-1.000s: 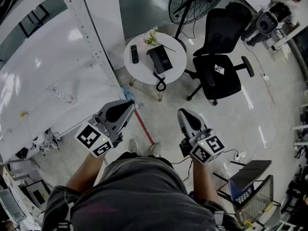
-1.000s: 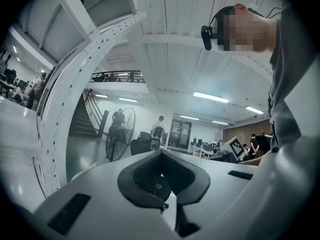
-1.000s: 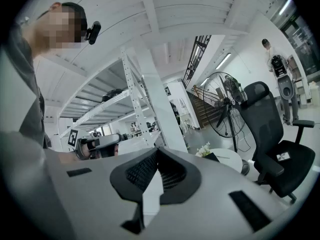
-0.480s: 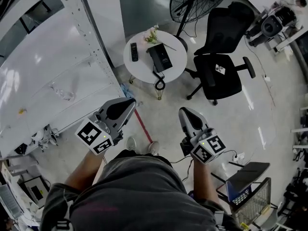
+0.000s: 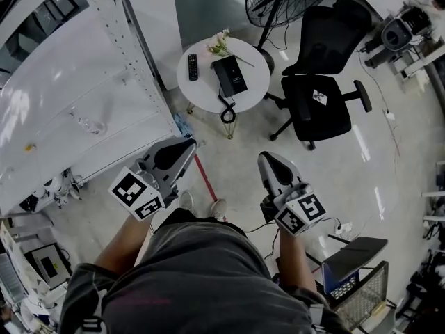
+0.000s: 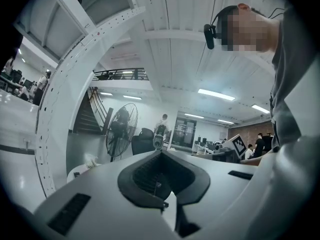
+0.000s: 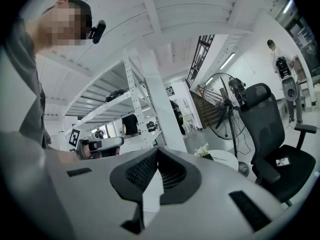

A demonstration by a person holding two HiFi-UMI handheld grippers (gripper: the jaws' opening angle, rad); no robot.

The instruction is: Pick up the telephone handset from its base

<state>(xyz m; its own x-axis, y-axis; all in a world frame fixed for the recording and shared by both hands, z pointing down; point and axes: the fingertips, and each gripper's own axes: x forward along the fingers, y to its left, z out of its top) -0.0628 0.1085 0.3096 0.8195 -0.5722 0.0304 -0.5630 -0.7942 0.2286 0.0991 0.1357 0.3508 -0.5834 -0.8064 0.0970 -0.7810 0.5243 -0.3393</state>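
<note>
Round table (image 5: 206, 96) well ahead, telephone (image 5: 230, 75) on it, details too small; left gripper (image 5: 186, 146), right gripper (image 5: 267, 160) pressed together, empty.

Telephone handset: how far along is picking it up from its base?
Done: nothing; the handset lies on its base on the round table, across the floor from the person. In hand: nothing; left gripper and right gripper are shut, empty. Remaining: reach the table, open a gripper, grasp, lift.
</note>
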